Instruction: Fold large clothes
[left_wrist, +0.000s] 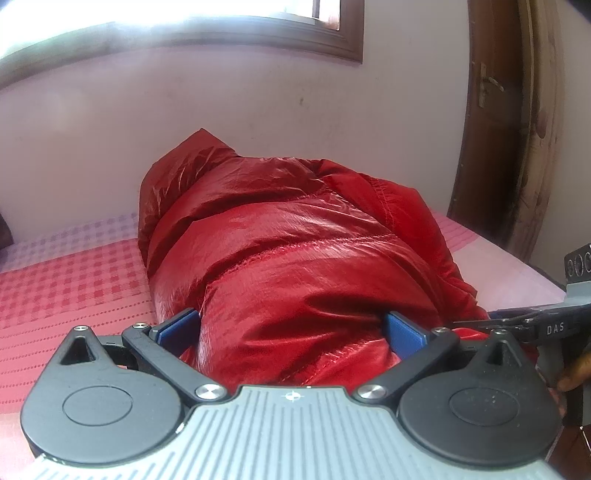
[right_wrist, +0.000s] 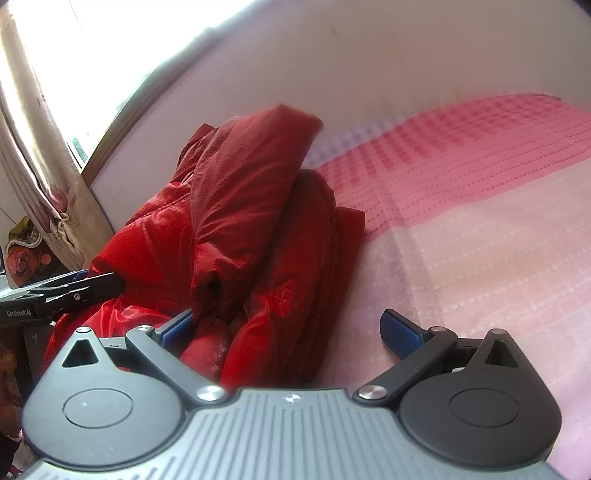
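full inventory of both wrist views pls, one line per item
puffer jacket: 1, shiny red, bundled on the bed near the wall
bedspread: 1, pink and red checked, covering the bed
wall: 1, pale, behind the bed
window frame: 1, brown wood, above the bed
curtain: 1, beige with floral print, beside the window
door: 1, brown wood with metal handle, right of the bed
floral item: 1, orange and green, under the curtain; cannot tell what it is
left gripper: 1, black with blue pads, jaws wide around the jacket's near end
right gripper: 1, black with blue pads, jaws open at the jacket's edge
hand: 1, partly seen at right edge
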